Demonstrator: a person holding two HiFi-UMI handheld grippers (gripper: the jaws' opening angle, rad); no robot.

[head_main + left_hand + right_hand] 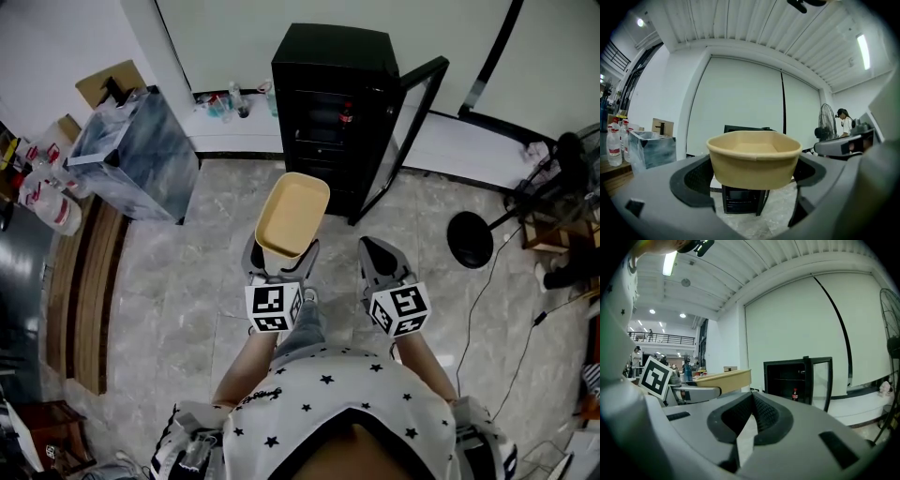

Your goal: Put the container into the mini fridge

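At far left, about 9 o'clock from the person in the head view, clear bottles point(42, 192) with red labels stand on a wooden tabletop point(89, 281); their fill level is hard to make out. Just beyond them, toward 10 o'clock, sits a marbled grey bin point(131, 155) with its top open. What it holds cannot be told. A cardboard box point(108, 82) lies behind it.

The left gripper point(279, 261) is clamped on the container point(752, 159), a tan paper bowl held upright off the floor, one jaw on each side wall. Its inside looks bare. In the head view the jaws cover its base.

At 12 o'clock from the container, well apart, stands the black fridge point(333, 94) against the wall, its glass door point(403, 141) swung open toward 3 o'clock. A single dark bottle with a red label point(794, 394) stands on an upper shelf. The lower shelves are too dark to read.

The right gripper point(752, 397) is held beside the left, toward 3 o'clock, with its jaws pressed together and nothing between them.

At 3 o'clock a floor fan point(487, 230) stands on the marble floor point(187, 281), its head cut off by clutter at the frame edge. In the left gripper view, a second person point(843, 123) stands far back beside the fan.
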